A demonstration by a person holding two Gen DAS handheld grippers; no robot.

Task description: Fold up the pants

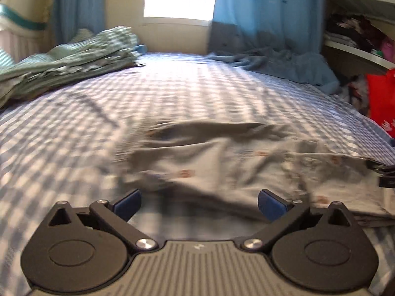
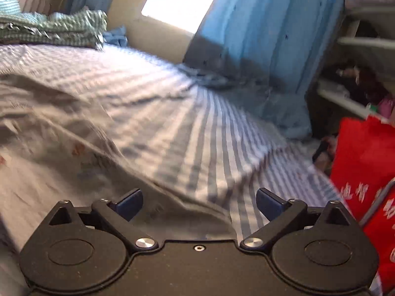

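Hovering both tools over the bed, we are sitting between folds: the pants, pale grey with small reddish marks, are lying rumpled on the checked sheet just ahead of the left tool and ahead and to the left of the right tool. We are holding nothing. The left tool's jaws are standing wide apart with only cloth below them, and the right tool's are spread just as wide, a dark edge of the pants running under the gap but not pinched.

We are judging that one fold is probably laid and the next grasp is not yet begun. That move is calling for us to pick out a clean edge or corner on each side, bring the tools down onto it, and close on one layer set without dragging the sheet along.

Motion blur is smearing both views, so we are not making out waistband from leg ends, nor how many layers are stacked. The pants' near edge is hiding beneath the tool bodies.
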